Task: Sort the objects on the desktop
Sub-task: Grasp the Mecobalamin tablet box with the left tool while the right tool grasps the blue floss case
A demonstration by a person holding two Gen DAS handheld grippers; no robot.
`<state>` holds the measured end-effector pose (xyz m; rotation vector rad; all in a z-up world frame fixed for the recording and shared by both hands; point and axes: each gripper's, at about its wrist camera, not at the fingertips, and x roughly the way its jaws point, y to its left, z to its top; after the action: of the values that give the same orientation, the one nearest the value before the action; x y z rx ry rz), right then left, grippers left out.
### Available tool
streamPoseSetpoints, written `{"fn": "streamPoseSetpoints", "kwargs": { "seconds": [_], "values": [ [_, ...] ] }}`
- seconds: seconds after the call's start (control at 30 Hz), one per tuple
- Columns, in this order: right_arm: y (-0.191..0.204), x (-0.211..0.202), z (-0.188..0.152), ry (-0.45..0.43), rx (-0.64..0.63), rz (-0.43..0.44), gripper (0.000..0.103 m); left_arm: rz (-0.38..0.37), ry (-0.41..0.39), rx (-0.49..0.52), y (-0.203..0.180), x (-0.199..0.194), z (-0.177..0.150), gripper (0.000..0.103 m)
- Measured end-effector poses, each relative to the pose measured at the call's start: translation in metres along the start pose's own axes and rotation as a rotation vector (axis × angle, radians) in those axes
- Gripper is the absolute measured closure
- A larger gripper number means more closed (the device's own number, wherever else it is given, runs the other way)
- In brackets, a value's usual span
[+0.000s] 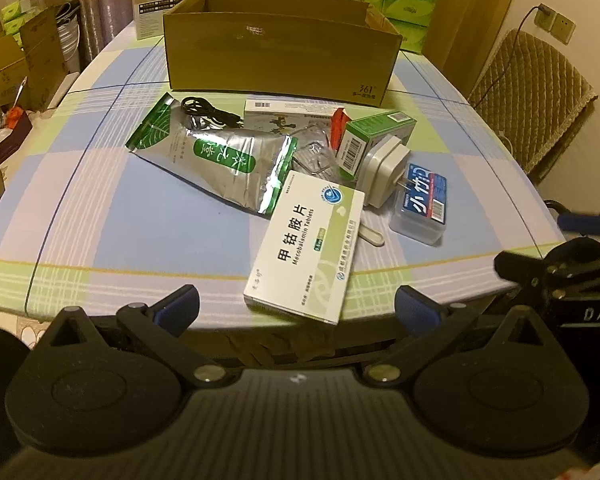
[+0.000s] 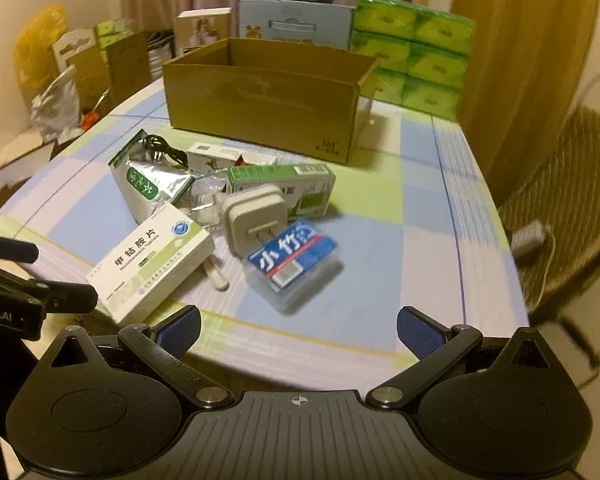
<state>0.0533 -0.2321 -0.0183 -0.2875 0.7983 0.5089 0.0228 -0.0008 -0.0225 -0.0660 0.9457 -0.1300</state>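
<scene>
The white tablet box (image 1: 306, 248) lies flat just ahead of my left gripper (image 1: 298, 306), between the jaws and slightly to their right, one corner poking past the counter (image 1: 100, 216) edge toward me. I judge it light and stiff, thin card that will dent if squeezed hard, so I would take it across its two long sides near the middle. Beyond it, farther from the jaws, sit the silver foil pouch (image 1: 220, 160) (soft, slippery, likely to crumple), a white plug adapter (image 1: 384, 168), hard and easy to pinch on its flat faces, and a green carton (image 1: 374, 136).

Ahead of my right gripper (image 2: 298, 332), centred between the jaws, is the clear box with the blue label (image 2: 294, 266), rigid but smooth plastic; I would grip its short sides. The open cardboard box (image 1: 280, 56) stands well beyond everything, presumably the destination.

Both pairs of jaws stand spread wide and hold nothing.
</scene>
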Motion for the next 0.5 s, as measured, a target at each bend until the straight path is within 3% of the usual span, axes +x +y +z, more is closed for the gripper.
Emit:
{"fn": "streamPoseSetpoints", "kwargs": {
  "seconds": [0.2, 0.33, 0.5],
  "values": [
    [-0.006, 0.013, 0.019, -0.013, -0.131, 0.062, 0.002, -0.03, 0.026, 0.055, 0.006, 0.017, 0.009, 0.001],
    [0.0, 0.031, 0.028, 0.016, -0.307, 0.101, 0.002, -0.066, 0.049, 0.114, 0.004, 0.03, 0.015, 0.001],
    [-0.001, 0.057, 0.039, 0.072, -0.47, 0.154, 0.002, -0.078, 0.089, 0.248, -0.008, 0.05, 0.02, 0.005]
  ]
}}
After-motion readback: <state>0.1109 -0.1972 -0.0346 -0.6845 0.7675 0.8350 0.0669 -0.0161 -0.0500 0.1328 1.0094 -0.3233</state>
